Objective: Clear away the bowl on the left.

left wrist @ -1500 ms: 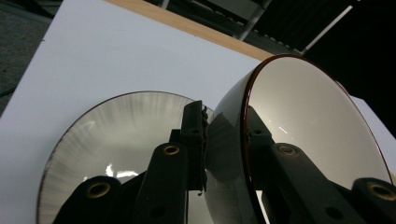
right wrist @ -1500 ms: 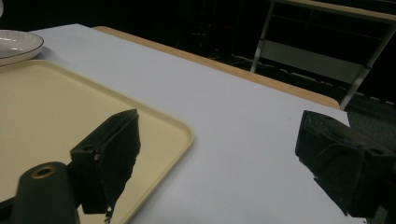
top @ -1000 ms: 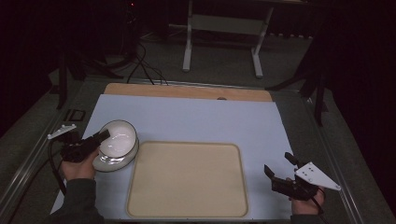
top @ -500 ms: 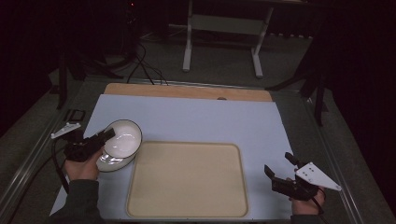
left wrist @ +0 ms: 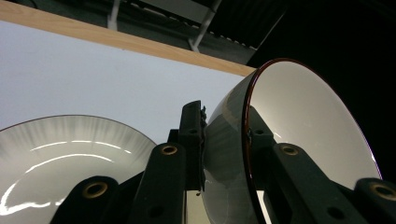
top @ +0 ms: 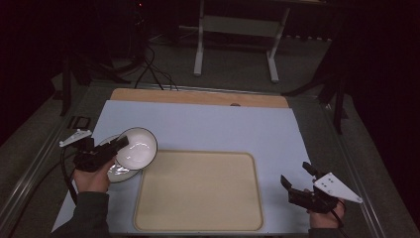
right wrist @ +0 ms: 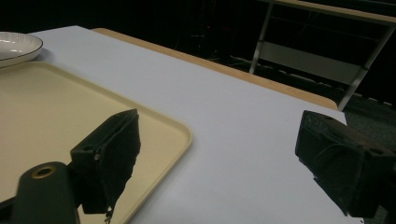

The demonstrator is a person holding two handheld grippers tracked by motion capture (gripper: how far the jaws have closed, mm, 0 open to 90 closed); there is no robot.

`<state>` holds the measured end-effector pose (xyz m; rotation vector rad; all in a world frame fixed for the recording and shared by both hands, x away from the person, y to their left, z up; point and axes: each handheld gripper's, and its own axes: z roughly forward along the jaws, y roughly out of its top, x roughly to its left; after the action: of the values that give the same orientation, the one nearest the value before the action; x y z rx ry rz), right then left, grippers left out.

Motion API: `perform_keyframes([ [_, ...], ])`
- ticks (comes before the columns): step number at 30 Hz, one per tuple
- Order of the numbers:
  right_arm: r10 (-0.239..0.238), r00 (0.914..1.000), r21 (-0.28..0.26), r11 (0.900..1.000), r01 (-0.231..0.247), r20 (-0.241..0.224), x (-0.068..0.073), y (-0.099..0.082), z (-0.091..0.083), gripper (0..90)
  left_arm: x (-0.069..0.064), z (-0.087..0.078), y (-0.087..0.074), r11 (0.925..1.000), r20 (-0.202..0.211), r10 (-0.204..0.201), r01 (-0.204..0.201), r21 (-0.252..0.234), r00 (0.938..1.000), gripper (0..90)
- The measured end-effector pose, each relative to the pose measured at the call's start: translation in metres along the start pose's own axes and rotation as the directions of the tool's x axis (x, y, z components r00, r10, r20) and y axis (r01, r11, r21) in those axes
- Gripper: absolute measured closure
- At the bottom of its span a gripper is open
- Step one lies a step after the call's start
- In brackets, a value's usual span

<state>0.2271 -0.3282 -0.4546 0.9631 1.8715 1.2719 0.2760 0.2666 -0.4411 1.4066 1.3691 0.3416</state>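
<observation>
- The left gripper point(top: 111, 148) pinched the rim of a white bowl point(top: 136, 147), 1 jaw inside and 1 outside the wall, as the left gripper view showed at close range point(left wrist: 224, 154). That edge grip suited a thin, curved wall too wide to span whole.
- The bowl was tilted, its opening turned toward the tray point(top: 198, 191), and lifted clear of the plate point(top: 116, 171) under it. The tilt likely followed from gripping at 1 side of the rim.
- The plate lay flat on the pale blue mat point(top: 208, 124), just beside the tray's left edge, partly under the bowl; its ribbed inside also showed in the left gripper view point(left wrist: 70, 149).
- The tray sat bare in the middle near the person, probably as the place meant for the dishes.
- The right gripper point(top: 299, 186) rested low at the mat's right, well apart from the bowl, jaws spread and gripping nothing point(right wrist: 215, 163). It seemed parked, out of the left hand's way.
- A slip looked possible: glazed ware held by a narrow pinch could rotate in the jaws.
</observation>
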Motion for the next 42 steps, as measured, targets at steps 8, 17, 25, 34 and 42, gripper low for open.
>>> perform_keyframes([
  [8, 0.001, 1.0000, -0.001, 1.0000, -0.001, 0.001, 0.000, 0.000, 0.000, 13.7, -0.010, 0.004, -0.001, 0.9997, 0.023, 0.020, -0.020, 0.012, 0.9995, 75.7],
  [17, 0.001, 1.0000, -0.001, 1.0000, -0.001, 0.001, 0.000, 0.000, 0.000, 13.7, -0.020, 0.010, -0.003, 0.9984, 0.038, 0.046, -0.048, 0.031, 0.9982, 75.7],
  [25, 0.001, 1.0000, -0.001, 1.0000, -0.001, 0.000, 0.000, 0.000, 0.000, 13.7, -0.025, 0.015, -0.006, 0.9972, 0.050, 0.056, -0.059, 0.047, 0.9972, 75.6],
  [34, 0.001, 1.0000, -0.001, 1.0000, -0.001, 0.001, 0.000, 0.000, 0.000, 13.7, -0.033, 0.021, -0.010, 0.9963, 0.078, 0.057, -0.062, 0.060, 0.9954, 75.6],
  [42, 0.000, 1.0000, -0.001, 1.0000, 0.000, 0.000, 0.000, 0.000, 0.000, 13.7, -0.039, 0.024, -0.012, 0.9947, 0.085, 0.068, -0.074, 0.071, 0.9941, 75.6],
])
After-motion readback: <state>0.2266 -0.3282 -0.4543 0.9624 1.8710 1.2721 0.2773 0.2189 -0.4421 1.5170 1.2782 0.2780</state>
